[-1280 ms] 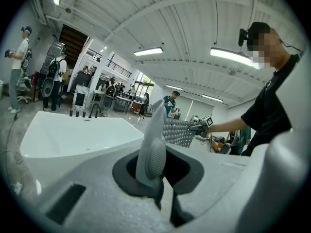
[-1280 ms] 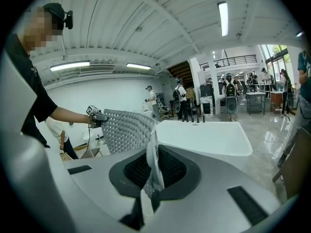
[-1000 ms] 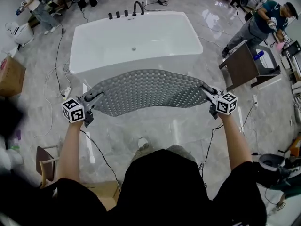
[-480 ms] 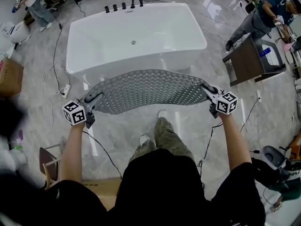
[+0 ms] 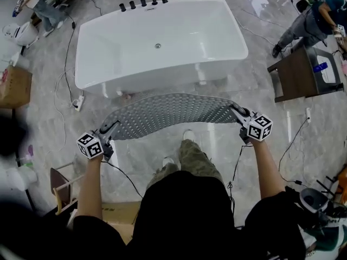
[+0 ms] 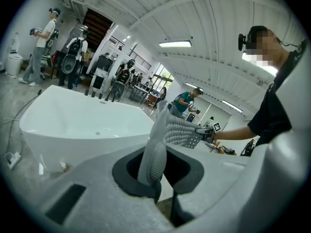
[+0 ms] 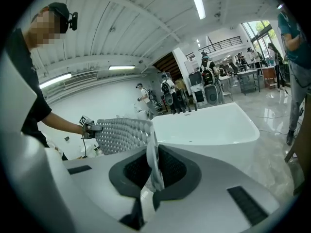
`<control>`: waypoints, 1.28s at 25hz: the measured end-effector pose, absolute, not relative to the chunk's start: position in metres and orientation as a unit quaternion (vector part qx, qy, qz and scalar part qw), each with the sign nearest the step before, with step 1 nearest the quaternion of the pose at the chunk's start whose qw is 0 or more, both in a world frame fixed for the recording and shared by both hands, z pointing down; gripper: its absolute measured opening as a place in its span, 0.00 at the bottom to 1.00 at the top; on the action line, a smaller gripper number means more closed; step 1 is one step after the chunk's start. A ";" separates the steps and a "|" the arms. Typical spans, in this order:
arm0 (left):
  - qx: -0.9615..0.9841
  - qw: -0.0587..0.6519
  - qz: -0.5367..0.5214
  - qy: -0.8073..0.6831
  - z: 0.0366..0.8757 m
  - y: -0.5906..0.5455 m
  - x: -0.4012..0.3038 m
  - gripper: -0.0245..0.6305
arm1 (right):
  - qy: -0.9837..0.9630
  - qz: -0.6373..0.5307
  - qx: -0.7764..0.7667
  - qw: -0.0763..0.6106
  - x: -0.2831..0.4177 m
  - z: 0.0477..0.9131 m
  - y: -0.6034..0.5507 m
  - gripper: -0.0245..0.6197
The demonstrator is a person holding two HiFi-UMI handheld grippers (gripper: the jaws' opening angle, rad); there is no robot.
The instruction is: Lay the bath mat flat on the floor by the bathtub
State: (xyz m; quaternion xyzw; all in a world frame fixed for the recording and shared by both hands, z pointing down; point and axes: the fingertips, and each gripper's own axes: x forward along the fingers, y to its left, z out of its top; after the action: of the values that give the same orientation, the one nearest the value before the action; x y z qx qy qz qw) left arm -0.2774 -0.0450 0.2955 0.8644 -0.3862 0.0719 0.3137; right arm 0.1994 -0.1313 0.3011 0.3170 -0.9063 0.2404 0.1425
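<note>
1. My left gripper (image 5: 110, 128) is clamped shut on the left end of the bath mat (image 5: 171, 112). Its grey nubbed edge stands pinched between the jaws.
2. My right gripper (image 5: 238, 112) is closed the same way on the mat's right end.
3. The mat hangs in the air, stretched between the two grippers and bowed, not on the floor (image 5: 217, 145). It runs across in front of the near long side of the white bathtub (image 5: 162, 76).
4. My shoes (image 5: 187, 135) show just at the mat's near edge, on the marble strip between me and the tub.
5. By the tub's near left corner a white power strip (image 5: 79, 102) lies on the floor, and a black cable (image 5: 65, 64) runs along the tub's left end.
6. Black taps (image 5: 143, 1) stand on the tub's far rim.
7. To the right of the tub stands a brown table (image 5: 293, 83) with a small blue thing (image 5: 320, 67) on top. A person in a teal top (image 5: 317, 18) bends beside it.
8. To the left sit a cardboard box (image 5: 13, 85) and a wooden stool (image 5: 58, 186), both well apart from the mat.
9. The only print I can make out is the black-and-white square markers on my left cube (image 5: 90, 145) and right cube (image 5: 259, 127). The red print on the box is too small to read.
</note>
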 end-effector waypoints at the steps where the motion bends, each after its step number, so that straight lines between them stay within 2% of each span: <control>1: 0.859 0.318 0.078 -0.394 0.303 -0.049 -0.275 0.09 | -0.906 0.241 0.315 0.145 0.202 0.306 -0.136 0.08; 12: 0.840 0.319 0.126 -0.421 0.417 -0.053 -0.264 0.09 | -0.896 0.260 0.307 0.185 0.198 0.412 -0.151 0.08; 20: 0.837 0.350 0.105 -0.408 0.562 -0.041 -0.272 0.09 | -0.875 0.284 0.352 0.173 0.203 0.537 -0.155 0.08; 25: 0.835 0.360 0.123 -0.398 0.664 -0.046 -0.279 0.09 | -0.873 0.286 0.335 0.208 0.192 0.632 -0.163 0.08; 32: 0.841 0.368 0.162 -0.363 0.764 -0.064 -0.264 0.09 | -0.854 0.330 0.333 0.225 0.195 0.749 -0.181 0.08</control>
State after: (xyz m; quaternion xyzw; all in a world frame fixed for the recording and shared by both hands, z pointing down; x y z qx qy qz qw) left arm -0.2638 -0.0639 0.7639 0.8408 -0.3628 0.1616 0.3680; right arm 0.1951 -0.1805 0.7485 0.3326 -0.8544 0.3300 0.2245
